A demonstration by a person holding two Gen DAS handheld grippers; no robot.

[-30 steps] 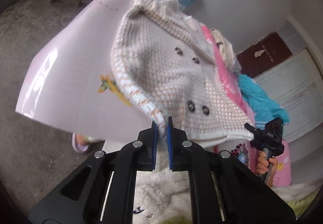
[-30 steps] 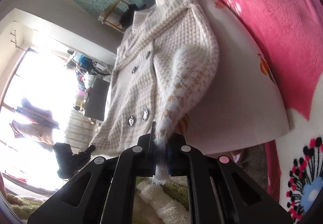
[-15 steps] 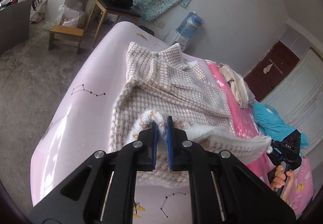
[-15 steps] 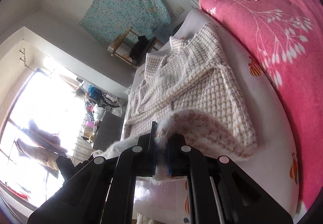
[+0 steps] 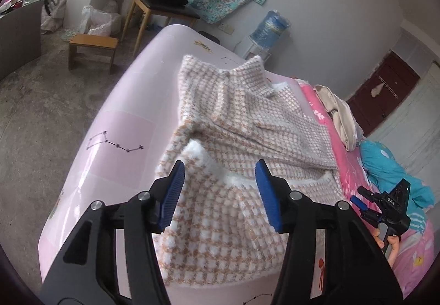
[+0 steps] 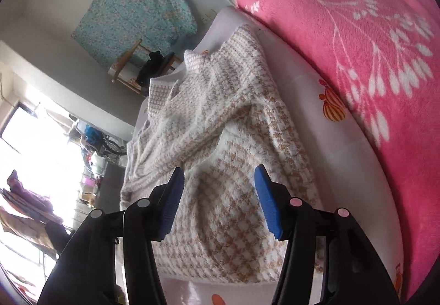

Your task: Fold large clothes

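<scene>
The coat (image 5: pixel 242 139) lies on the bed (image 5: pixel 115 123), collar toward the far edge, hem folded up. Both grippers (image 5: pixel 218 189) (image 6: pixel 217 192) hover over it, jaws opening, gripping nothing.

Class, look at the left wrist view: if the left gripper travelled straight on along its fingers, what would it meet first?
Most likely the houndstooth knit coat, on its folded-up lower part lying just ahead of the left gripper, whose jaws are opening with nothing pinched. Depth is uncertain.
</scene>
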